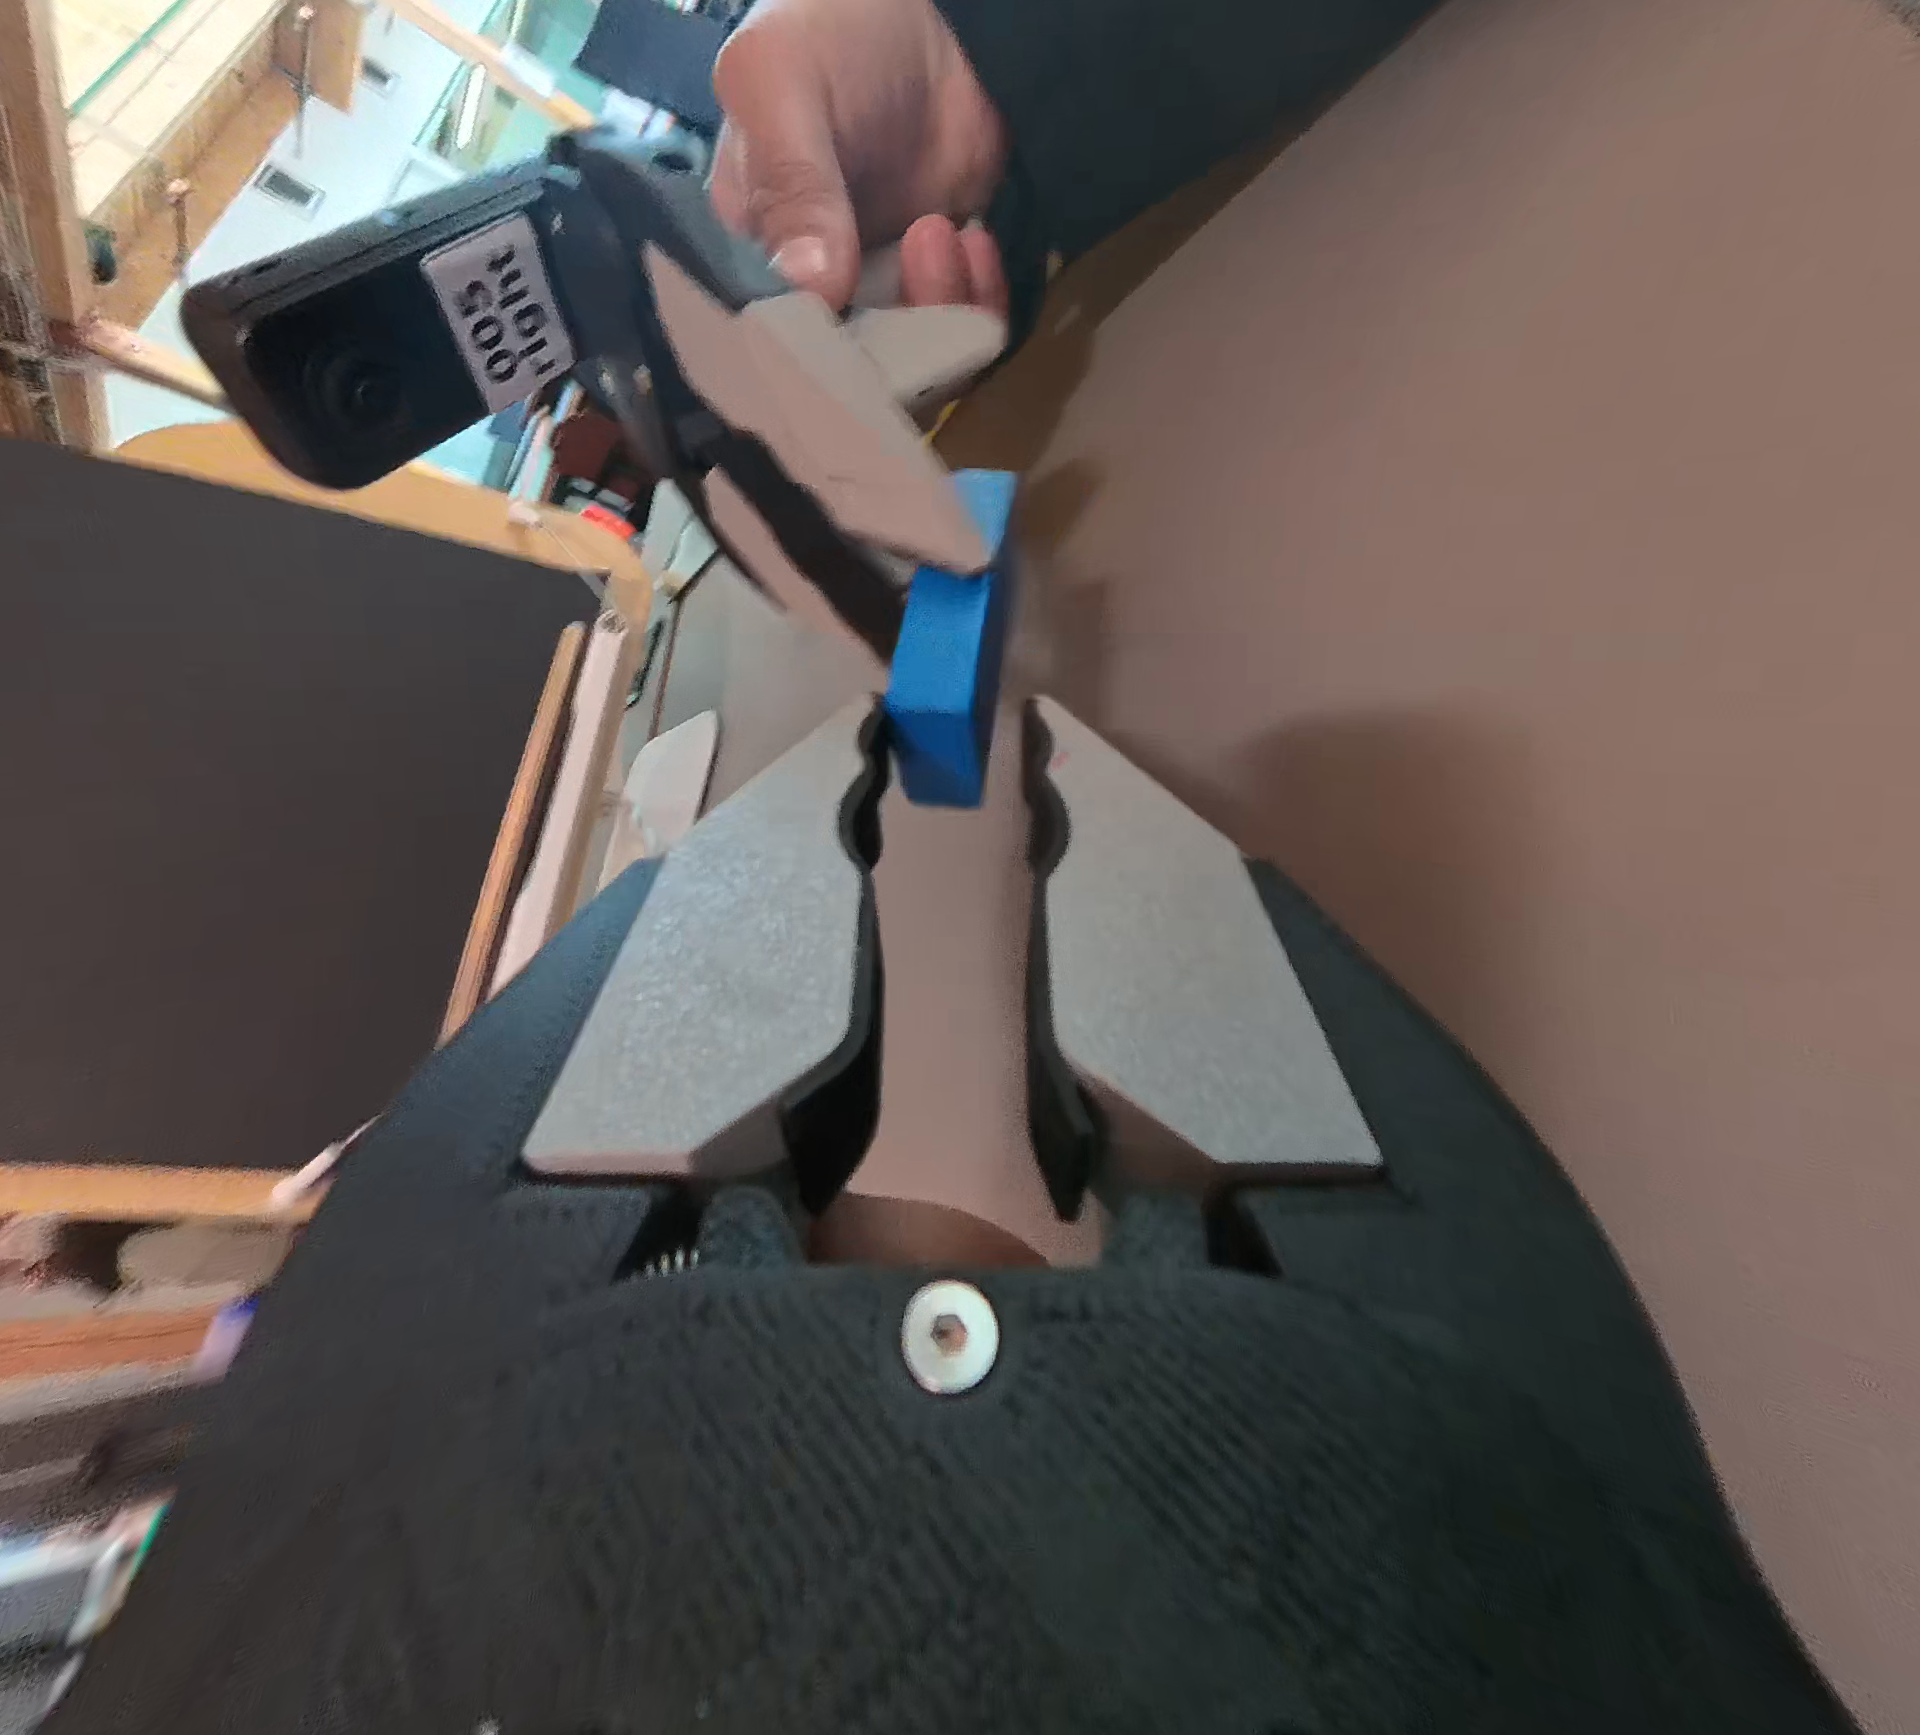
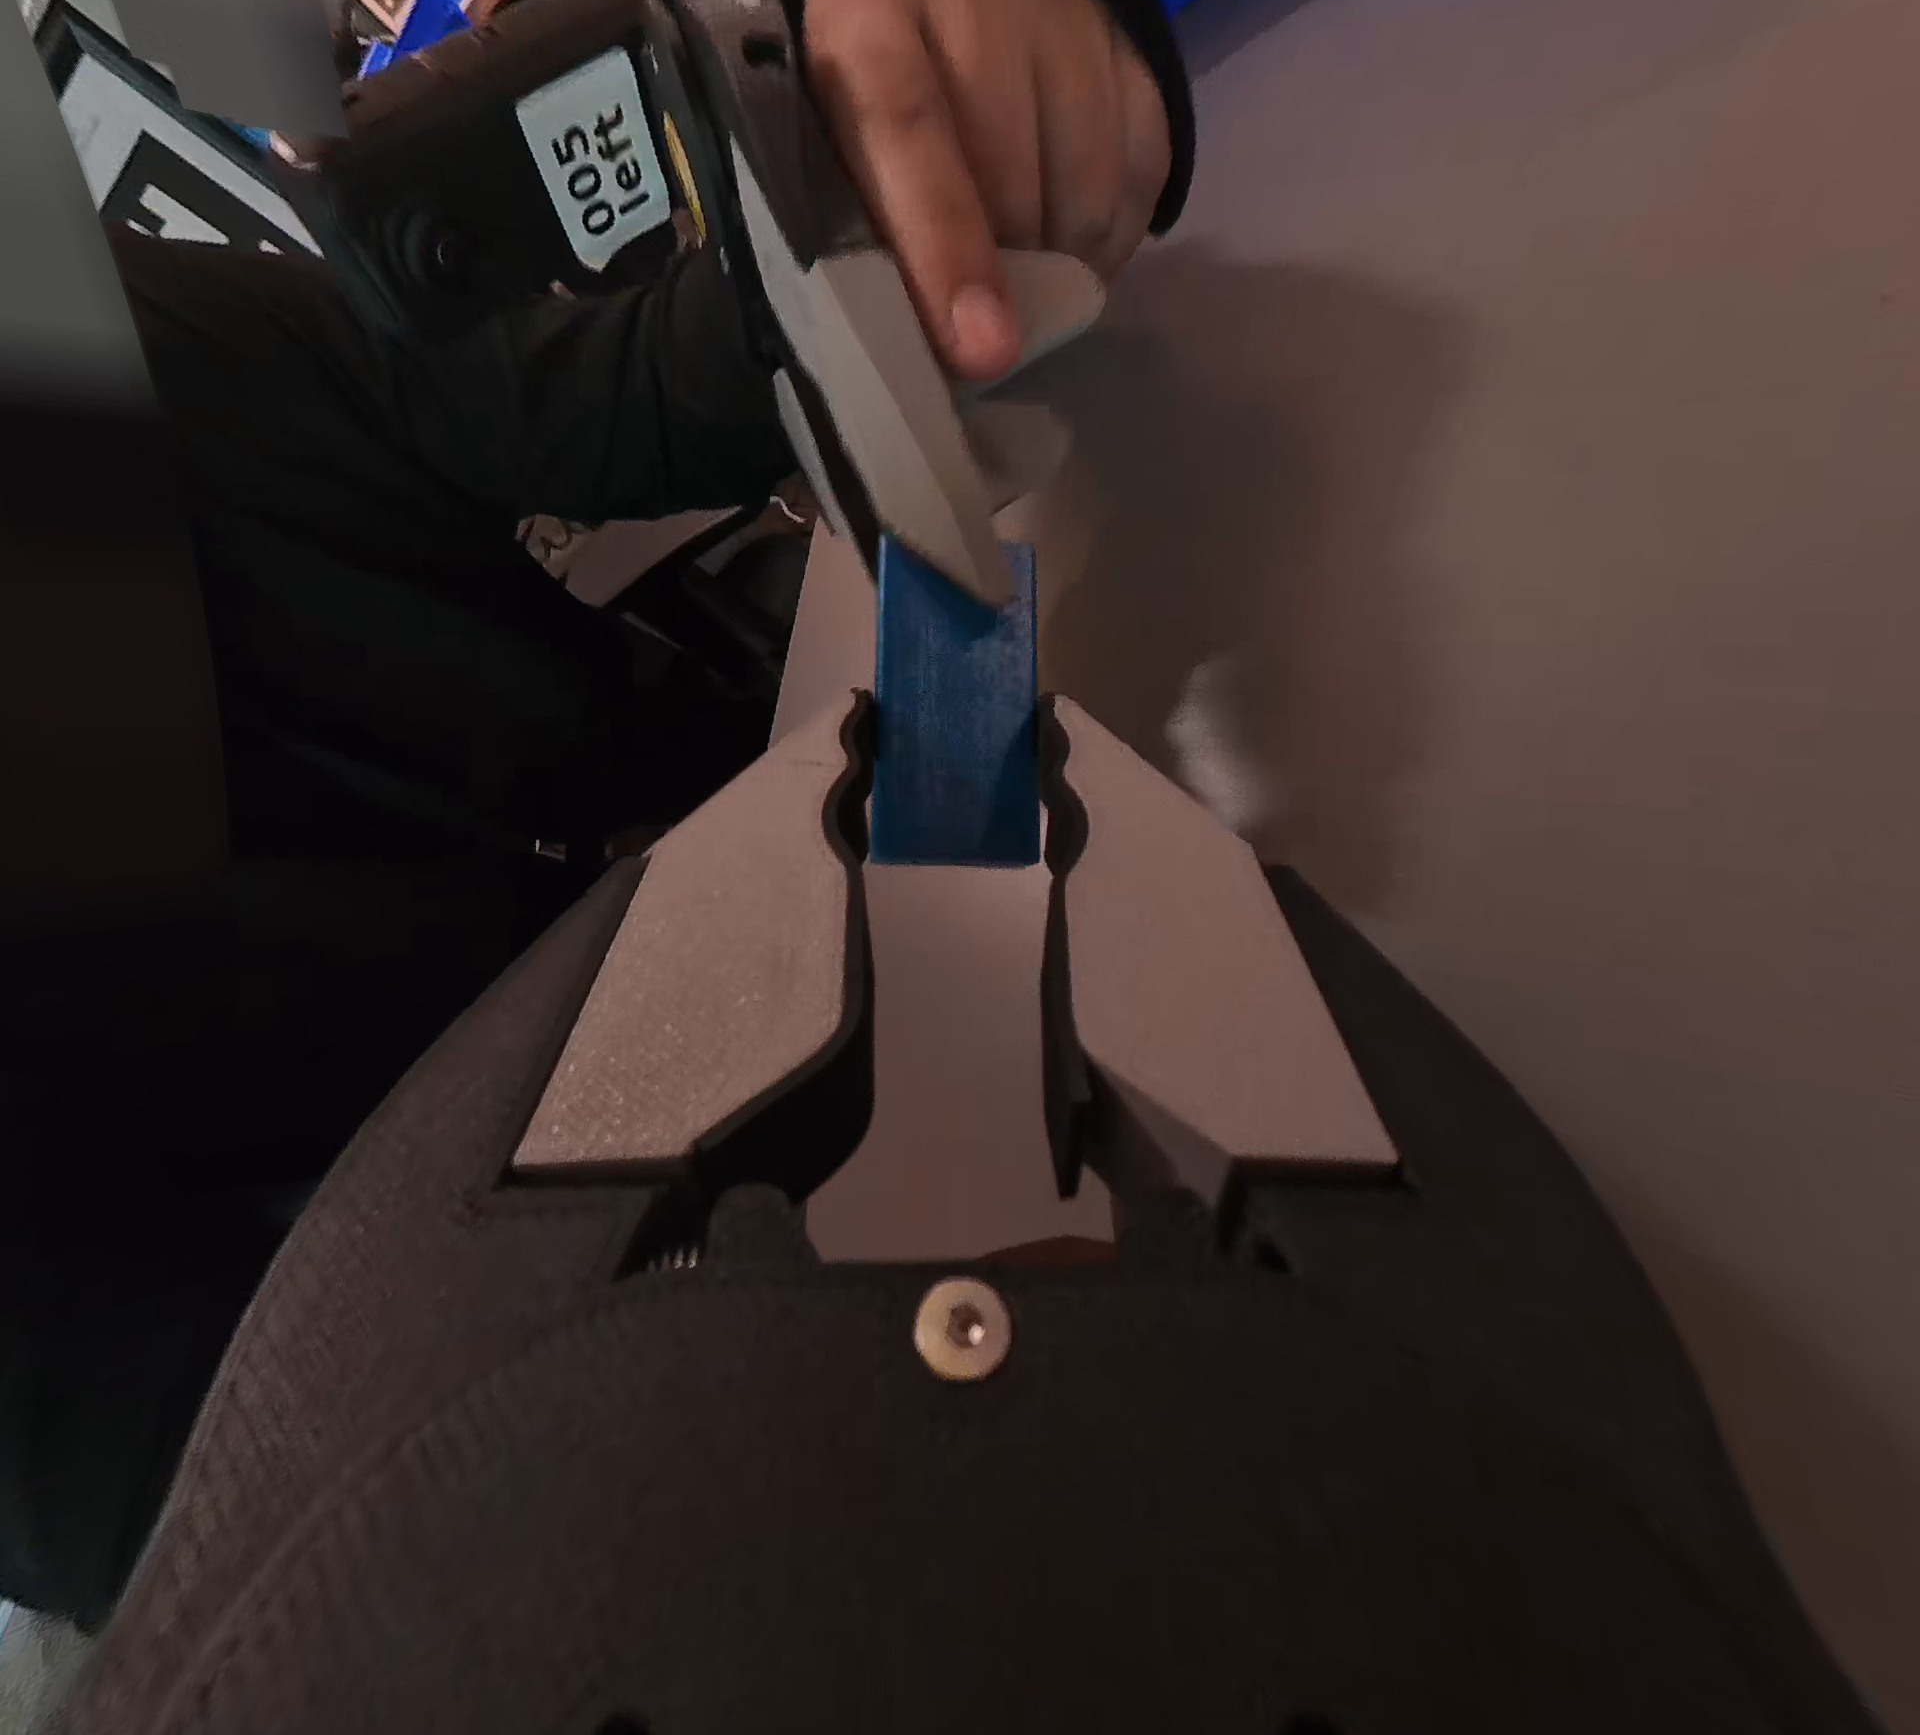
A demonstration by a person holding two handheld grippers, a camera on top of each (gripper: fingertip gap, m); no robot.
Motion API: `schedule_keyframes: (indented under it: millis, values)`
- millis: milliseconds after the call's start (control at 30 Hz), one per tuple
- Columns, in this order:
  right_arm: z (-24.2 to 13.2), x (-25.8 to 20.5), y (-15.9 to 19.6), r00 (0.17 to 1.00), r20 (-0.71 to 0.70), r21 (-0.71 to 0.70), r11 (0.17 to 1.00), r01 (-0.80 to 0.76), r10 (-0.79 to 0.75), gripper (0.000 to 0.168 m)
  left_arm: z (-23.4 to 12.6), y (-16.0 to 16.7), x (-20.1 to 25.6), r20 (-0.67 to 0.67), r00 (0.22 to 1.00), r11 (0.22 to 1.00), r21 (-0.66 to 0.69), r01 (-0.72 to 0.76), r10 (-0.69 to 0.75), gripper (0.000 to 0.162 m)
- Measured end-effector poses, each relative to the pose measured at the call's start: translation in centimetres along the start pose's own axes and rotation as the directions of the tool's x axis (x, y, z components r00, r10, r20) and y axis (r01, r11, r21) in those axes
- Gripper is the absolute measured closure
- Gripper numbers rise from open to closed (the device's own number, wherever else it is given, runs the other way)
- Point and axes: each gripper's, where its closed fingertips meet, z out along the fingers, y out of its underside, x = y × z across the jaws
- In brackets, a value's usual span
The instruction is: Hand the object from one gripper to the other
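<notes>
Mid-handover: flat blue rectangular plastic block [image 2: 956,729] held off the worktop, my right gripper [image 2: 956,719] clamped on its near end. My left gripper [image 1: 956,729] stands apart around the other end. I'd close left fully before releasing right.

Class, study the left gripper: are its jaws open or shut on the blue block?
Open: the left gripper shows a gap between the blue block and one of its jaws. The right gripper clamps the block.
</notes>
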Motion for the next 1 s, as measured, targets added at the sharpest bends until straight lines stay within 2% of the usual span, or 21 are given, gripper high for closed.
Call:
schedule_keyframes:
  millis: [67, 267, 333, 367, 400, 533, 667, 733, 767, 867, 1000]
  values:
    - [-0.3, -0.1, -0.4, 0.999, 0.025, 0.032, 0.999, -0.027, 0.027, 0.142, 0.3, -0.7, 1.0, -0.046, 0.999, 1.000, 0.028, 0.002, -0.001, 0.142]
    - [-0.2, 0.5, -0.6, 1.000, -0.005, 0.051, 0.998, -0.023, 0.023, 0.142, 0.8, 0.0, 0.6, -0.004, 0.999, 0.999, -0.005, -0.041, 0.041, 0.140]
    - [-0.2, 0.5, -1.0, 1.000, -0.001, 0.068, 0.997, -0.024, 0.024, 0.142, 0.9, 0.0, -0.2, 0.040, 0.998, 0.998, -0.010, -0.057, 0.057, 0.134]
    - [-0.4, 0.6, -1.2, 1.000, -0.006, 0.085, 0.996, -0.023, 0.024, 0.142, 0.9, 0.1, -0.6, 0.062, 0.996, 0.998, -0.019, -0.057, 0.058, 0.135]
    - [-0.6, 0.6, -1.6, 1.000, -0.008, 0.107, 0.994, -0.016, 0.017, 0.143, 0.8, 0.2, -1.4, 0.104, 0.993, 0.998, -0.026, -0.049, 0.051, 0.145]
    - [-1.4, 0.3, -3.5, 0.999, -0.032, 0.207, 0.978, 0.039, -0.033, 0.143, 0.4, 0.0, -3.1, 0.141, 0.989, 0.999, -0.003, 0.052, -0.051, 0.148]
    - [-4.2, 0.5, -6.6, 0.983, -0.151, 0.385, 0.910, 0.152, -0.100, 0.137, -0.5, 0.1, -6.2, 0.255, 0.944, 0.977, 0.074, 0.199, -0.212, 0.148]
    - [-5.8, 0.5, -7.9, 0.966, -0.227, 0.461, 0.860, 0.220, -0.126, 0.133, -1.0, 0.3, -7.9, 0.293, 0.891, 0.937, 0.143, 0.319, -0.348, 0.148]
    - [-6.4, 0.4, -8.3, 0.959, -0.250, 0.488, 0.838, 0.244, -0.134, 0.129, -1.1, 0.4, -8.2, 0.269, 0.863, 0.902, 0.185, 0.389, -0.428, 0.148]
    - [-6.8, -0.7, -8.9, 0.958, -0.230, 0.524, 0.807, 0.271, -0.173, 0.125, -1.1, 1.5, -9.3, 0.205, 0.730, 0.756, 0.253, 0.604, -0.652, 0.148]
    - [-6.0, 0.0, -8.8, 0.929, -0.312, 0.466, 0.820, 0.333, -0.199, 0.118, -1.6, 0.9, -9.5, 0.004, 0.574, 0.543, 0.331, 0.772, -0.819, 0.149]
